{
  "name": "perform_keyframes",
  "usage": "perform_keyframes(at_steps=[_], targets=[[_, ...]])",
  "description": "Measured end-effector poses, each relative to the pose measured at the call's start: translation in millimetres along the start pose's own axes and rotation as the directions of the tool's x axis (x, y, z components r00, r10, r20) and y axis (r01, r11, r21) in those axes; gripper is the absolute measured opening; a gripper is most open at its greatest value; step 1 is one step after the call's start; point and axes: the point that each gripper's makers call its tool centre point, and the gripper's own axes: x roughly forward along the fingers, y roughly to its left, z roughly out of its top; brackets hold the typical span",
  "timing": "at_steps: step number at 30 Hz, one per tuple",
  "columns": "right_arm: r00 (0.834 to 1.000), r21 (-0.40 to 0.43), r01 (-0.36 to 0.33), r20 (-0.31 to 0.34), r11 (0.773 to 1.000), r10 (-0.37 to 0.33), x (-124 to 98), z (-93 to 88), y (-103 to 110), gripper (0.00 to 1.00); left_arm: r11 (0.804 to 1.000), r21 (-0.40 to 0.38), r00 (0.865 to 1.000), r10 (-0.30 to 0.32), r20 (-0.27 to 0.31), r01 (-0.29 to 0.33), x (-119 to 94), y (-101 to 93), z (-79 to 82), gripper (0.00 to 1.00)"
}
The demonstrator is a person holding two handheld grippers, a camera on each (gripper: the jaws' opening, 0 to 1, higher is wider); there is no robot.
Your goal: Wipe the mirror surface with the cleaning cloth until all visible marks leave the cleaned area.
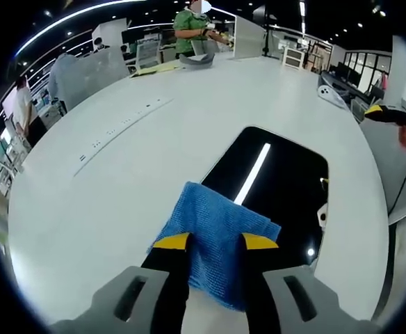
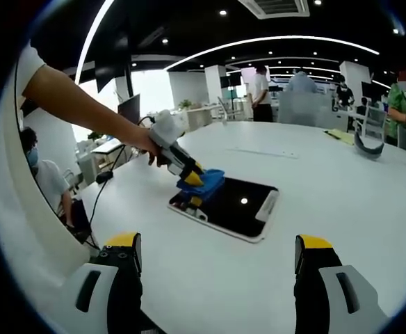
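The mirror (image 1: 279, 184) is a dark rounded rectangle with a white rim, lying flat on the white table (image 1: 119, 202). A blue cleaning cloth (image 1: 213, 226) covers its near corner, and my left gripper (image 1: 215, 241) is shut on that cloth. In the right gripper view the left gripper (image 2: 191, 186), held in a person's hand, presses the cloth (image 2: 206, 181) onto the left end of the mirror (image 2: 234, 203). My right gripper (image 2: 218, 243) hovers open over bare table in front of the mirror, holding nothing. It also appears at the right edge as the right gripper (image 1: 398, 122).
A strip of sockets (image 1: 119, 125) runs across the table left of the mirror. A grey curved object (image 2: 366, 145) and a white device (image 1: 331, 94) lie near the far edge. Several people stand or sit around the table. The person's arm (image 2: 78, 104) reaches in from the left.
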Motion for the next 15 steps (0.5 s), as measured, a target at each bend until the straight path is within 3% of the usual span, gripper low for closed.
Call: perform_keyframes(at_steps=[15], targets=[[1.0, 0.0, 0.005, 0.008, 1.0, -0.005, -5.5, -1.5, 3.8, 0.91, 1.0, -0.004, 1.0, 0.003, 0.001, -0.003, -3.6, -6.9, -4.1, 0.26]])
